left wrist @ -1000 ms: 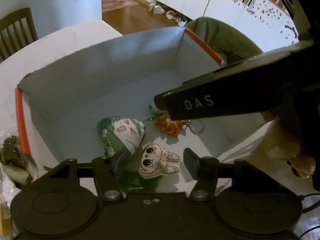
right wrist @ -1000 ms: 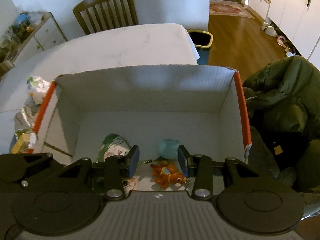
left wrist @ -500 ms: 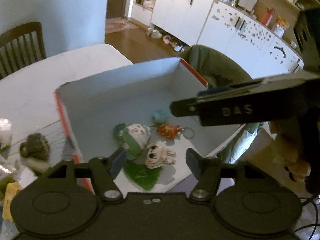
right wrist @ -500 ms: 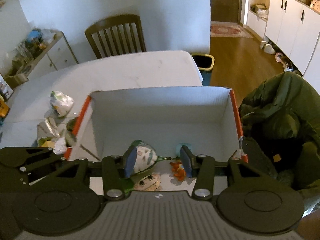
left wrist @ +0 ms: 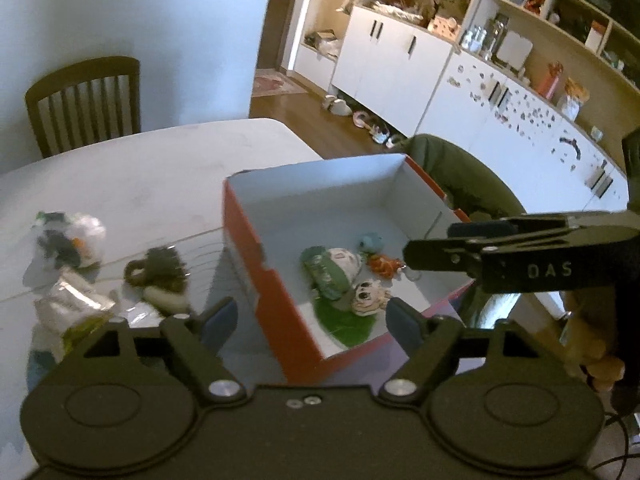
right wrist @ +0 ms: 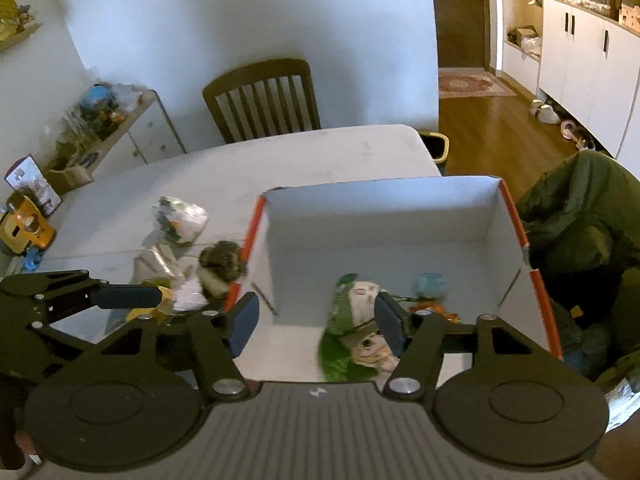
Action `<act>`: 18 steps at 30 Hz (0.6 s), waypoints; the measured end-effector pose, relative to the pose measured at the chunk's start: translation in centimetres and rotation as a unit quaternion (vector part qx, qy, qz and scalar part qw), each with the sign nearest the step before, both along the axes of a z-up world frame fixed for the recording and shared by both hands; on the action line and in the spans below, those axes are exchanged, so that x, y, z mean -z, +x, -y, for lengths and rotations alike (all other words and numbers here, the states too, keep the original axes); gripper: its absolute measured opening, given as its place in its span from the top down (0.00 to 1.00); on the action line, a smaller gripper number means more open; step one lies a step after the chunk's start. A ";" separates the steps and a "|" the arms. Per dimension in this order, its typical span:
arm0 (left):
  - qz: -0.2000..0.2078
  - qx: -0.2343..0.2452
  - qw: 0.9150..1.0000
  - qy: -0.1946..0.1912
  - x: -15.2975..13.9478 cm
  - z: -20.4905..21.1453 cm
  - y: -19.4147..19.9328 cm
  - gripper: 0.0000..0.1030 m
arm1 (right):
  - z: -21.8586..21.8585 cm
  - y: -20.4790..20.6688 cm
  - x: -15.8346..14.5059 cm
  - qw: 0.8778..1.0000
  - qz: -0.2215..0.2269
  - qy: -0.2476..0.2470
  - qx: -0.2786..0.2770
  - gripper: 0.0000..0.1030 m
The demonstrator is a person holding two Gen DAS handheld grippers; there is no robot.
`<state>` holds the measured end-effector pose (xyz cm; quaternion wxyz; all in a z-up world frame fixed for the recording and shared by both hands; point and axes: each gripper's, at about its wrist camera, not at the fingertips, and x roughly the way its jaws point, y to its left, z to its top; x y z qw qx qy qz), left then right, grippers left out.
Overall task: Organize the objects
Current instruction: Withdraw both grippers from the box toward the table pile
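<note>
Toys (left wrist: 344, 276) in box (left wrist: 244, 232), seemingly below spread fingers (left wrist: 218, 320)

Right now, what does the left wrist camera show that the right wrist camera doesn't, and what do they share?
Only the left wrist view shows the sticker-dotted white cabinets under open shelves, and the right gripper from the side, over the box's right edge.

Only the right wrist view shows the cluttered side cabinet by the wall, the yellow toy at the table's left edge, and the left gripper from the side.

Both show the orange box with plush toys inside, loose toys on the table left of it, the wooden chair, and open fingers holding nothing.
</note>
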<state>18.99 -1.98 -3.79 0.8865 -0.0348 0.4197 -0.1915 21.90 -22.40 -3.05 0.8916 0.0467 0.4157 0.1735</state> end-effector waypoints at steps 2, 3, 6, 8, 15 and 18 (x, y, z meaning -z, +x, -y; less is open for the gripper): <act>0.003 -0.009 1.000 -0.001 -0.1 -1.2 -0.6 0.18 | -0.7 -0.7 -0.1 1.000 0.004 0.000 0.005 0.33; 0.004 -0.012 1.000 -0.001 -0.2 -1.8 -0.9 0.16 | -1.0 -1.0 -0.2 1.000 0.007 0.002 0.007 0.32; 0.010 -0.021 1.000 0.005 -0.2 -3.3 -1.6 0.09 | -1.9 -1.9 -0.2 1.000 0.011 0.015 0.002 0.23; 0.015 -0.024 1.000 0.009 -0.2 -4.2 -2.0 0.05 | -2.9 -2.4 -0.3 1.000 0.018 0.022 -0.006 0.22; 0.016 -0.054 0.998 0.011 0.1 -8.3 -2.7 0.01 | -6.4 -4.1 -0.7 0.998 0.046 0.028 -0.025 0.18; 0.004 -0.072 0.997 0.010 0.5 -10.3 -2.5 0.01 | -8.0 -4.6 -0.8 0.998 0.052 0.032 -0.029 0.18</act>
